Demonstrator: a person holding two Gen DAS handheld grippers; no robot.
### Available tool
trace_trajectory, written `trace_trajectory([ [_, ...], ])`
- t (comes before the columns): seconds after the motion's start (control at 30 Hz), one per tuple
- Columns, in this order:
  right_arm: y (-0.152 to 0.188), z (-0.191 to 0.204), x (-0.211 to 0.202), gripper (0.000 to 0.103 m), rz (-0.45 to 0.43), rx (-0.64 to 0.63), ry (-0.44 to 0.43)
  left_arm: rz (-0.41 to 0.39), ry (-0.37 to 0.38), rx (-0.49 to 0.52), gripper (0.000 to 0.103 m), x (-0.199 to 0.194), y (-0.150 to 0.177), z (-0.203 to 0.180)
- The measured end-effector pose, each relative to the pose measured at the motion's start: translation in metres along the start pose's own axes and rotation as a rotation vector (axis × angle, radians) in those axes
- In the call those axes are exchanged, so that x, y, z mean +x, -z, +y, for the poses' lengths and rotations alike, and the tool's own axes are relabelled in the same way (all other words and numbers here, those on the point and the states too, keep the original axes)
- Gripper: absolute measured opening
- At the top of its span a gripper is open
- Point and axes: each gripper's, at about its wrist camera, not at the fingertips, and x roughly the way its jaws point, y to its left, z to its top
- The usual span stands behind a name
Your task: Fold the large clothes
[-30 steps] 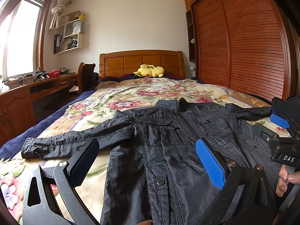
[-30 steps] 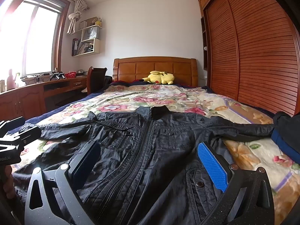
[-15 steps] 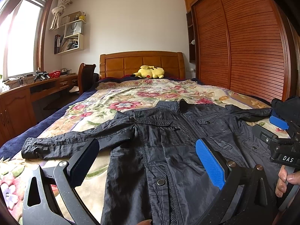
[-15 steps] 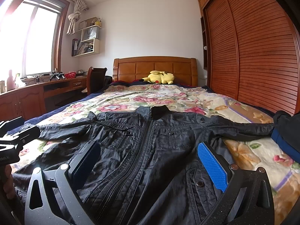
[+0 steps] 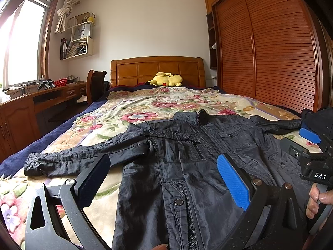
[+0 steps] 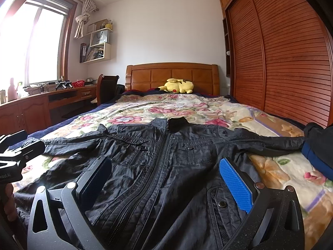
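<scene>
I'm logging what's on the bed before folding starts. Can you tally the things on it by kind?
Dark jackets spread flat: 1, the black jacket
Yellow plush toys by the headboard: 1, the yellow plush
Dark bundles of cloth at the right edge: 1, the dark bundle; I cannot tell what it is
Total: 3

The dark navy jacket lies flat and front-up across the lower half of the frame, collar toward the centre and hem toward the bottom edge, with its front zipped closed. Both sleeves extend sideways, one to the left edge and one to the right. The fabric is wrinkled; chest pockets and snap buttons are visible.
</scene>
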Motion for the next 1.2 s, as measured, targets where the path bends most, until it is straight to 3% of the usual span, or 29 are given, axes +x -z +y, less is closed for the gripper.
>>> trace_trajectory([
  [1.2, -0.0025, 0.0012, -0.0008, 0.103, 0.008, -0.01, -0.014, 0.015, 0.0, 0.007, 0.103, 0.0021, -0.0003, -0.0022],
])
